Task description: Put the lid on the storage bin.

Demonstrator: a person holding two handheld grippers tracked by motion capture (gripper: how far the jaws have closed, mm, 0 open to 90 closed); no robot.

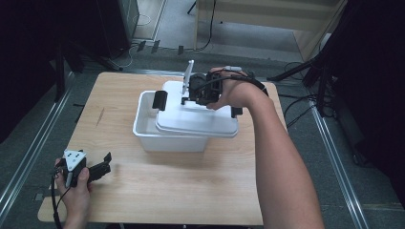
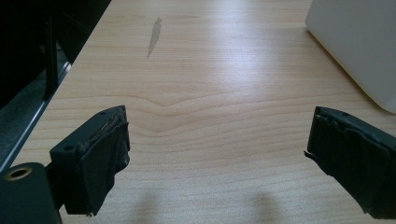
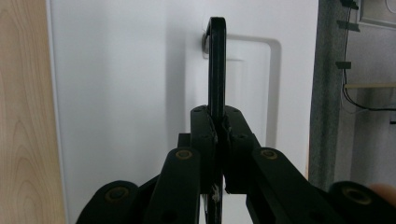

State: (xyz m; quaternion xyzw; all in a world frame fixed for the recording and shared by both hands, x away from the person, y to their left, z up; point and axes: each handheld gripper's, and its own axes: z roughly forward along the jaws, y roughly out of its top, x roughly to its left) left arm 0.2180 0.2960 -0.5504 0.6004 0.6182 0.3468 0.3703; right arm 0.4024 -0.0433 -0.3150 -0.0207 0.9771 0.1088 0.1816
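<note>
In the high view one white plastic bin (image 1: pixel 165 136) sits at the centre of the wooden table (image 1: pixel 191 191), one white lid (image 1: pixel 200 119) lying askew over it; two black latches show, one (image 1: pixel 159 100) at left, one (image 1: pixel 236 112) at right. The right gripper (image 1: pixel 191 95) is partly hidden by its hand; the left gripper (image 1: pixel 98 167) rests at lower left. In the left gripper view its jaws stand wide apart over bare wood, the bin's wall (image 2: pixel 359 42) cut off at upper right. In the right gripper view the right gripper (image 3: pixel 217 128) is clamped on one thin black handle (image 3: pixel 216 65) standing on the lid (image 3: pixel 126 93).

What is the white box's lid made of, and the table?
The lid looks like smooth white plastic, with a soft sheen and moulded edges. The table looks like light wood or a wood-look laminate, with grain lines across it; which one I can't tell.
</note>
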